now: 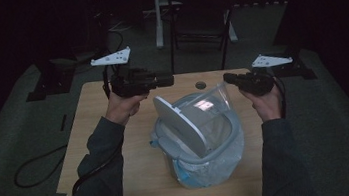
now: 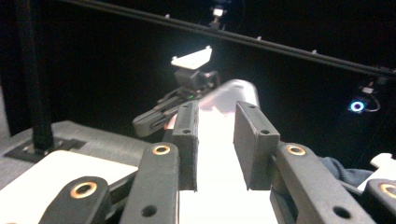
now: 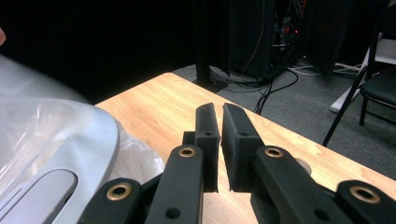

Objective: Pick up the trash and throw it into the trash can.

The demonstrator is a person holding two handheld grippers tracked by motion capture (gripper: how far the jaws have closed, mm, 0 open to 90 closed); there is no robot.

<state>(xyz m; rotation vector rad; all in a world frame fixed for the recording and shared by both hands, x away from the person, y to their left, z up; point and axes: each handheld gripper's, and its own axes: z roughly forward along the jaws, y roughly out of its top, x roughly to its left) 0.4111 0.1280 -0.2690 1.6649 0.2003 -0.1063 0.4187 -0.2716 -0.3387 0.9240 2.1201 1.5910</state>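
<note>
Dark sleeves (image 1: 98, 188) rise from the bottom of the high view, one forearm on each side of the wooden worktop (image 1: 142, 182). Between them, near the middle of the worktop, stands a pale grey bin (image 1: 203, 140) wrapped in a clear plastic bag (image 1: 213, 101), with its round white lid (image 1: 181, 125) tilted up on edge at the bin's left side. The left hand-held gripper (image 1: 168, 81) hangs above the far left part of the worktop, level, its jaws pointing right towards the bag's raised upper edge. The right hand-held gripper (image 1: 228, 77) sits at the far right, pointing left at the same raised edge of plastic, its tips at or just beside it; whether it pinches the film cannot be told from here.

From the left gripper view, the left hand-held gripper (image 2: 215, 140) is released: its two pads stand apart with a plain gap and do not press on anything, while pale, washed-out plastic shows between and beyond them. Farther off, the right hand-held gripper (image 2: 154, 119) appears with its grey plate above it.

From the right gripper view, the right hand-held gripper (image 3: 219, 140) is clenched, only a thin slit left between its pads, and no film is visible in that slit. The grey bin (image 3: 70, 149) and its bag (image 3: 135, 158) lie at lower left, with the worktop (image 3: 159, 107) running beyond.
</note>
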